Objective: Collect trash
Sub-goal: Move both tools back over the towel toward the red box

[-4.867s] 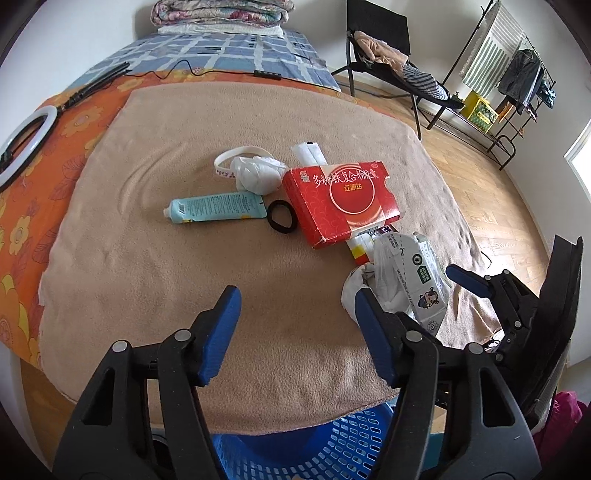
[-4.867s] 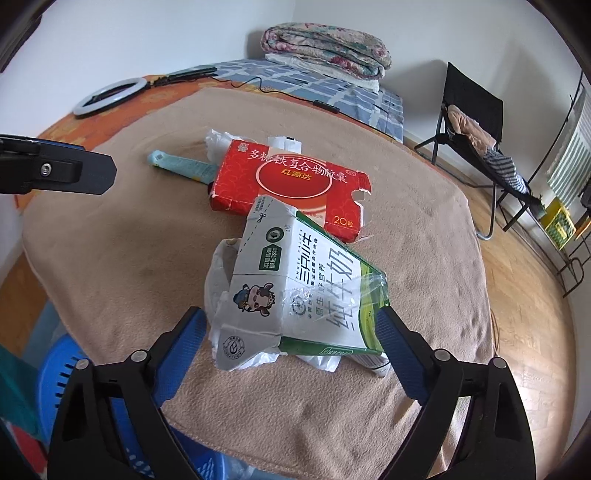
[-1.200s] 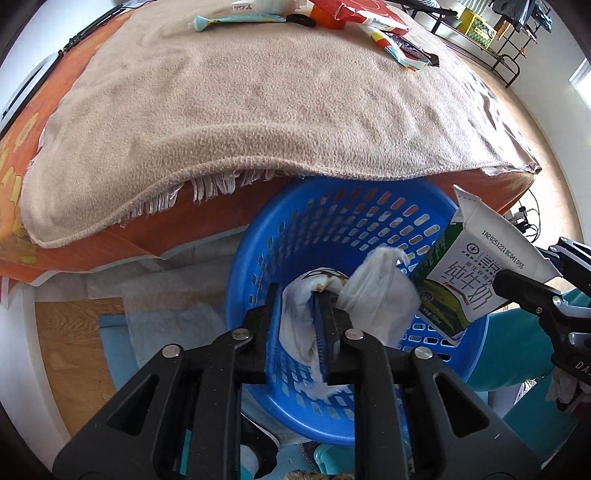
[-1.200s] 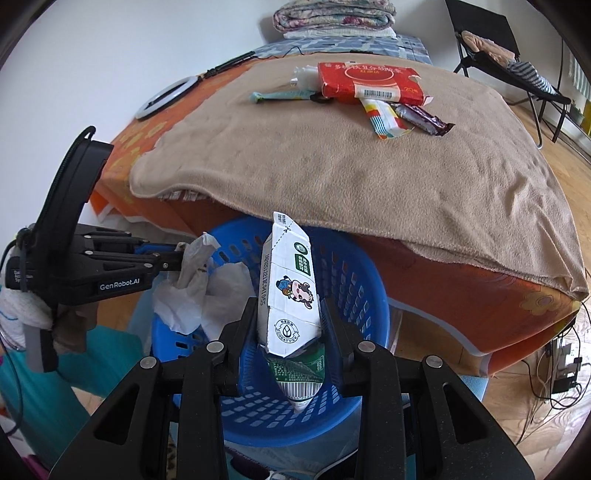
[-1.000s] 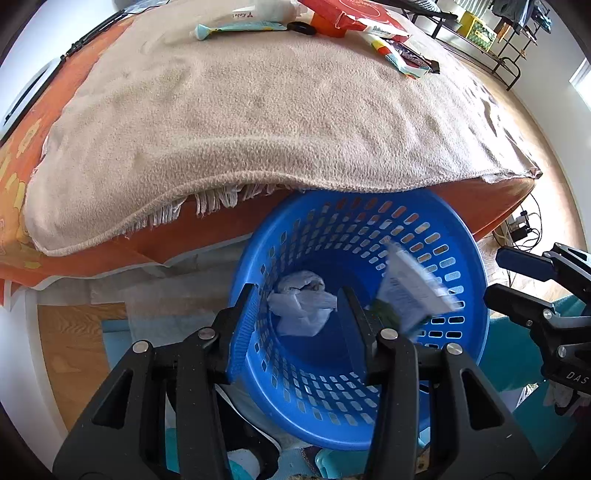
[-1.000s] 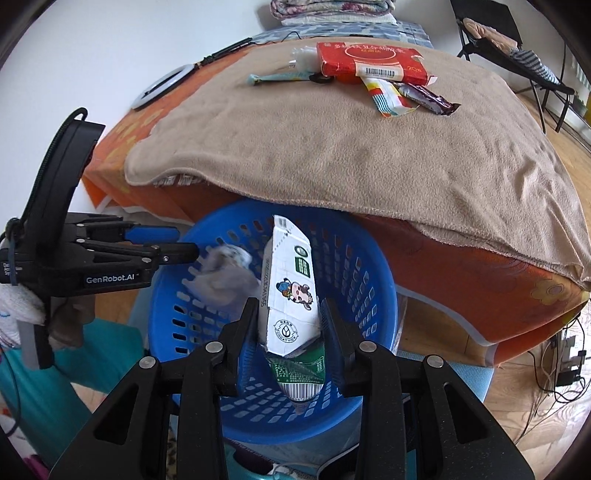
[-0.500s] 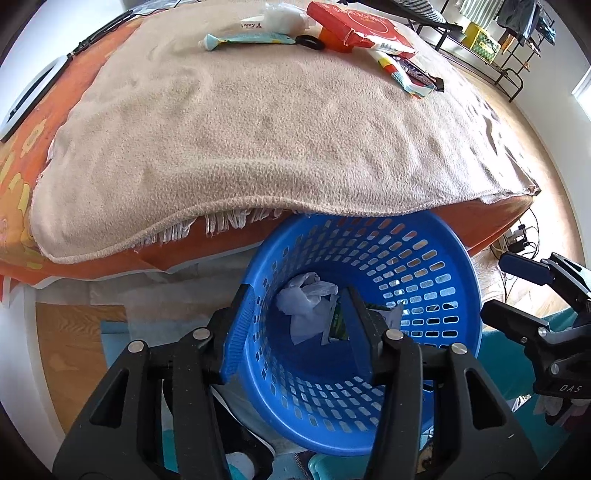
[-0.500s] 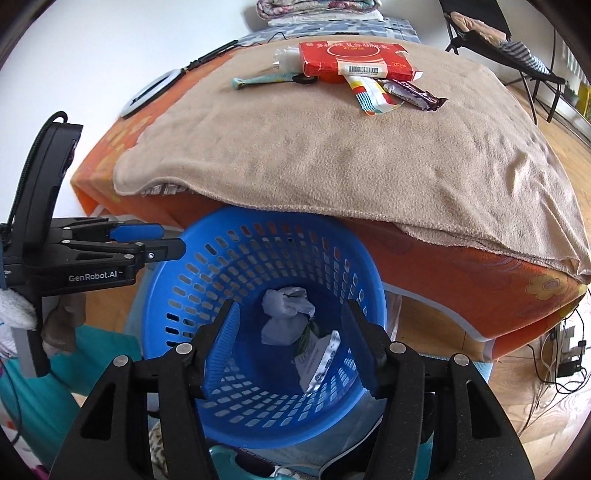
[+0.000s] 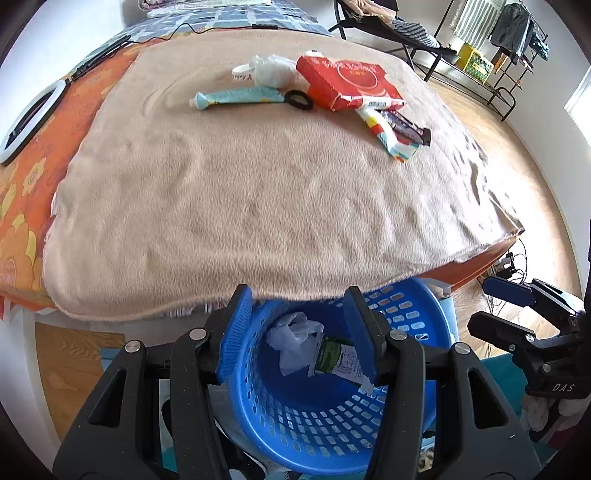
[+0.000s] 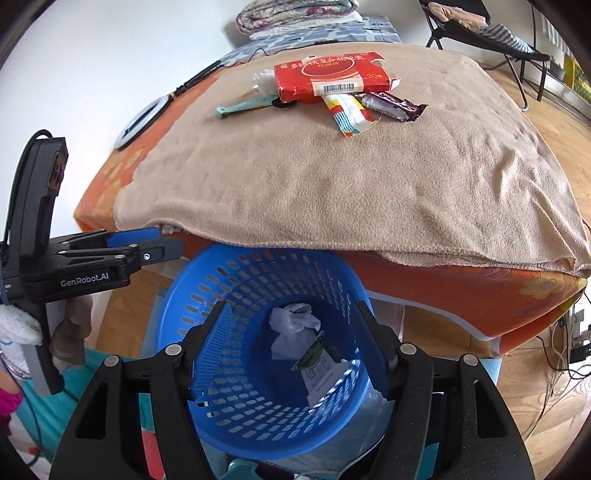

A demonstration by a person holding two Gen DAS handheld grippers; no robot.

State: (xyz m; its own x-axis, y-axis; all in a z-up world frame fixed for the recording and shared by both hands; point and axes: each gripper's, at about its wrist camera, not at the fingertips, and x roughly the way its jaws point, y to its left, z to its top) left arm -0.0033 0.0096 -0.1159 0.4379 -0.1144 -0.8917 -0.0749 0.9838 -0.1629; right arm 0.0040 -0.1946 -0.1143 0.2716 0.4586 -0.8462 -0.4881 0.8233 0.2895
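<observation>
A blue perforated basket (image 9: 413, 332) (image 10: 192, 295) stands on the floor below the bed's front edge. In it lie a crumpled white bag (image 9: 291, 332) (image 10: 293, 323) and a green and white milk carton (image 9: 336, 360) (image 10: 319, 363). My left gripper (image 9: 299, 332) (image 10: 162, 242) is open and empty over the basket. My right gripper (image 10: 291, 350) (image 9: 487, 306) is open and empty above it too. On the beige blanket (image 9: 258, 177) lie a red box (image 9: 347, 81) (image 10: 332, 75), a teal tube (image 9: 240, 98), a black ring (image 9: 299, 99), a white bag (image 9: 271, 70) and two snack wrappers (image 9: 395, 129) (image 10: 369, 105).
The bed (image 10: 443, 273) has an orange flowered sheet under the blanket. A ring light (image 9: 26, 122) lies at its left edge. A black chair (image 9: 388, 26) and a clothes rack (image 9: 509, 33) stand on the wooden floor (image 9: 546, 184) at the far right.
Both grippers let go of their loads: the white bag and the milk carton dropped into the basket. Both jaws opened, and the left wrist view tilted up toward the bed.
</observation>
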